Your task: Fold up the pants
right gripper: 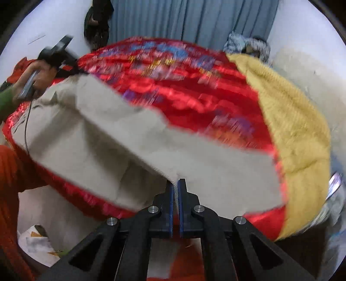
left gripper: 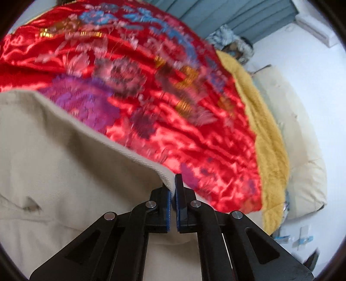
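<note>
Beige pants lie on a red embroidered satin quilt. In the left wrist view my left gripper is shut on an edge of the pants, and the cloth hangs down to the left of it. In the right wrist view my right gripper is shut on another edge of the pants, which stretch away to the upper left. The left gripper shows there in a hand at the pants' far end. Both views are blurred by motion.
A yellow fleece blanket borders the quilt on the right, also seen in the right wrist view. A cream pillow lies beyond it. Blue curtains hang behind. A patterned cushion sits at the back.
</note>
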Demonstrator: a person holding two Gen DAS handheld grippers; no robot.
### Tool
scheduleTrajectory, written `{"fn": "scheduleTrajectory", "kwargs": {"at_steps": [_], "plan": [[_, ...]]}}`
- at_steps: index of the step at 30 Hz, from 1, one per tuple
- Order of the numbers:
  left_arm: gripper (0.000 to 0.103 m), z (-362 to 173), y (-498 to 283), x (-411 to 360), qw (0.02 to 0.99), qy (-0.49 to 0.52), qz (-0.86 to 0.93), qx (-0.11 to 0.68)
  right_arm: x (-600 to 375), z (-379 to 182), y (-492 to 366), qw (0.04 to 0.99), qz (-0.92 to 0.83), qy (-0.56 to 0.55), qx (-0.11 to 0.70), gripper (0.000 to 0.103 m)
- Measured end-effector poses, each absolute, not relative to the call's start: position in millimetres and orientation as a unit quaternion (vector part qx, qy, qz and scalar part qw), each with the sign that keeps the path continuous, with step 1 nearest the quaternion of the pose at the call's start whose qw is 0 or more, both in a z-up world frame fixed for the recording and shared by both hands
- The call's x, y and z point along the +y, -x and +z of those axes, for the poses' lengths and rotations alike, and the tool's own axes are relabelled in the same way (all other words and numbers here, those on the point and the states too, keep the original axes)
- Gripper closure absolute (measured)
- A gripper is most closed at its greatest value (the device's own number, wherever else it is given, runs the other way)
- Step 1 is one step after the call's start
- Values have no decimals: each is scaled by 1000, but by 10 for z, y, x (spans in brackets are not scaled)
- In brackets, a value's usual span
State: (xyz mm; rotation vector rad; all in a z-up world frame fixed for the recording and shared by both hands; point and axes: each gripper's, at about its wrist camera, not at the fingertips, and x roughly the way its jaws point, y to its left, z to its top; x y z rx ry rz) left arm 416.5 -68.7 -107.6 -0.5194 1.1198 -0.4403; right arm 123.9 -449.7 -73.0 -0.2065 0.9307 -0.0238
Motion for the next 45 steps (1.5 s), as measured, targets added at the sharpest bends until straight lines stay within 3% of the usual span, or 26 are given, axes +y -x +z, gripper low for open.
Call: {"fn": "scheduleTrajectory", "kwargs": {"at_steps": [4, 6, 8, 12, 15, 18, 20, 23, 27, 33, 34, 35, 36, 39, 41, 42, 43, 44, 45], "plan": [[92, -950, -4716, -775, 803, 276, -186, 494, -5149, -237, -2364, 893, -23, 142, 427, 99], [88, -1078, -5110, -856, 797, 280, -147, 515, -5513, 30, -3186, 902, -51, 130, 408, 88], [59, -1249, -5354, -815, 786, 295, -80, 537, -5727, 168, -4000, 897, -117, 140, 403, 16], [44, -1365, -5265, -503, 804, 299, -55, 511, -5924, 226, -4612, 901, -169, 107, 384, 18], [41, -1419, -5000, -299, 833, 247, -39, 493, -5967, -103, -4502, 910, -130, 43, 391, 18], [41, -1600, -4693, -131, 844, 222, -40, 487, -6129, -882, -4378, 889, -93, -36, 447, 19], [41, -1771, -4554, -85, 855, 184, -36, 484, -6326, -1351, -4288, 874, -83, -117, 465, 32], [41, -1978, -4460, -90, 864, 131, -31, 484, -6596, -1913, -4301, 845, -65, -264, 460, 42], [43, -2264, -4389, -89, 883, 90, -33, 459, -6741, -2192, -4593, 834, -54, -370, 405, 45], [27, -2356, -4306, -344, 903, 14, -25, 429, -6862, -2543, -5286, 805, -83, -431, 398, 45], [27, -2354, -4315, -338, 903, 15, -27, 429, -6851, -2627, -5361, 797, -86, -436, 409, 50], [26, -2350, -4319, -317, 903, 21, -30, 429, -6846, -2624, -5386, 801, -100, -420, 416, 91], [25, -2346, -4323, -304, 903, 25, -33, 428, -6813, -2557, -5382, 811, -108, -399, 414, 99], [23, -2355, -4317, -312, 905, 28, -39, 423, -6760, -2196, -5090, 865, -127, -312, 371, 100], [22, -2361, -4324, -317, 905, 28, -40, 422, -6799, -2250, -4904, 864, -157, -264, 399, 97], [22, -2369, -4318, -323, 905, 28, -41, 423, -6842, -2360, -4830, 851, -181, -244, 429, 92], [22, -2365, -4320, -323, 905, 28, -41, 424, -6876, -2431, -4789, 842, -195, -238, 443, 74], [22, -2361, -4325, -325, 904, 27, -40, 425, -6906, -2435, -4707, 838, -217, -233, 443, 66], [22, -2353, -4327, -330, 903, 26, -40, 427, -6891, -2354, -4606, 840, -243, -219, 432, 65]]}}
